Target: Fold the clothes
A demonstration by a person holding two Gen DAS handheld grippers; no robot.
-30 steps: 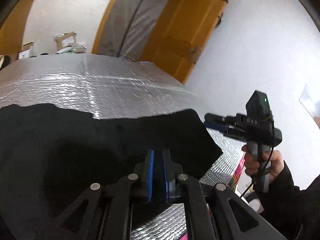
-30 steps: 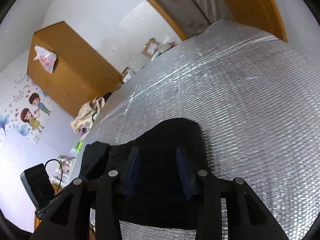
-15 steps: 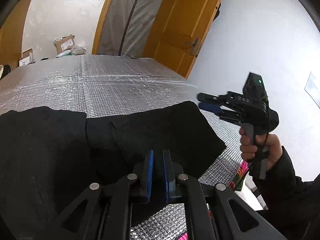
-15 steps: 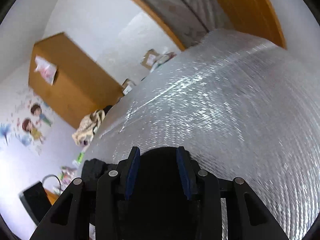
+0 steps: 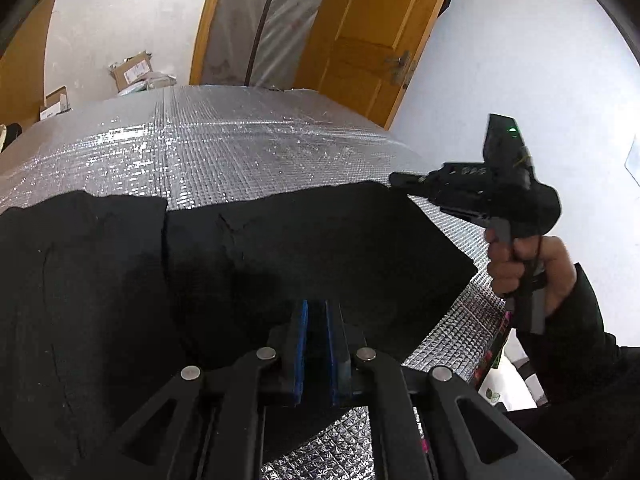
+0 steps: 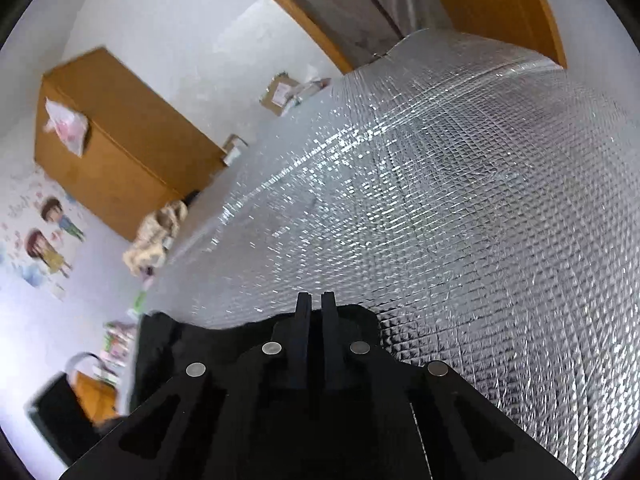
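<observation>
1. A black garment (image 5: 280, 264) lies spread over the near part of a silver quilted foil sheet (image 5: 240, 152) that covers the table.
2. The left gripper (image 5: 318, 320), at 6 o'clock in its own view, pinches the garment's near edge between its blue pads (image 5: 301, 344), which stand close together with black cloth between them.
3. The right gripper (image 6: 316, 312) has just been closing; its fingers are now pressed nearly together on the garment's far right corner (image 5: 380, 188), at 3 o'clock in the left wrist view.
4. A hand (image 5: 524, 268) in a dark sleeve (image 5: 580, 340) grips the right gripper's handle.
5. A wooden door (image 5: 372, 40) stands at 1 o'clock beyond the table, cardboard boxes (image 5: 132, 70) at 11 o'clock.
6. The right wrist view shows a wooden cabinet (image 6: 120, 148) at 10 o'clock.
</observation>
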